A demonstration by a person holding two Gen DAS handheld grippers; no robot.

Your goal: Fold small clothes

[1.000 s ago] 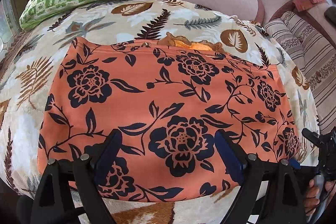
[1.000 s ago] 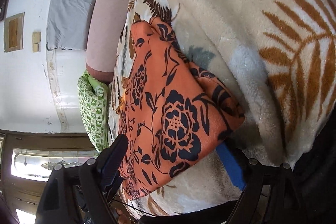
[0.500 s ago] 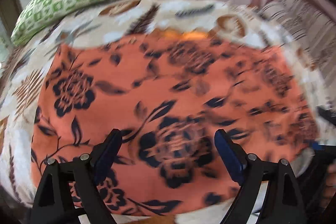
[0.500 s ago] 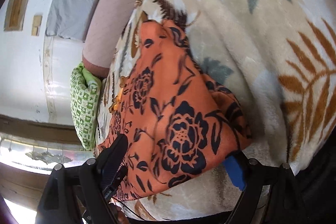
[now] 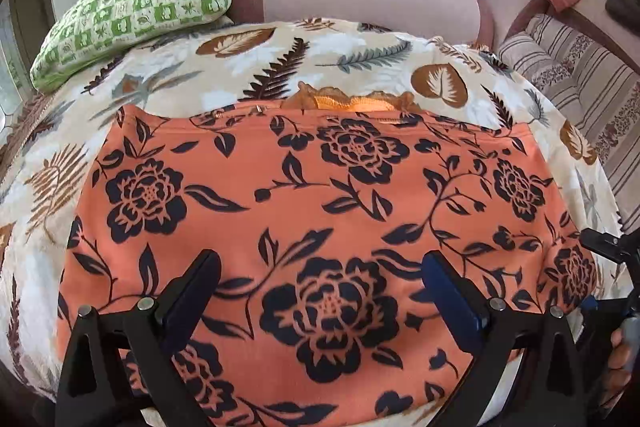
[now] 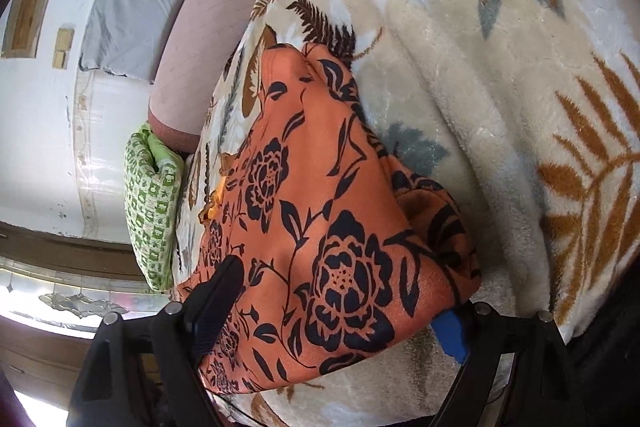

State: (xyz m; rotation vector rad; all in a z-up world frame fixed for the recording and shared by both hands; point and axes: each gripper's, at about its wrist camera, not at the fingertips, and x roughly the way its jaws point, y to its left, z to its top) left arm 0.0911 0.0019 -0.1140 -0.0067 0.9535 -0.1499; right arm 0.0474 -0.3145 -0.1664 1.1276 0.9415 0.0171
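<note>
tongs on my left [image 5: 320,279] hang wide above the orange floral cloth [image 5: 312,195]; my right tongs [image 6: 340,291], at its three o'clock corner, straddle it wide on the leaf blanket [image 6: 500,87].

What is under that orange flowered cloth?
The orange floral garment lies on a leaf-print fleece blanket. A ruffled orange piece peeks out at its far edge; the rest beneath is covered.

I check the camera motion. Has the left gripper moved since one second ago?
Yes. It dipped toward the orange garment, then backed off: the green pillow sits about where it was.
</note>
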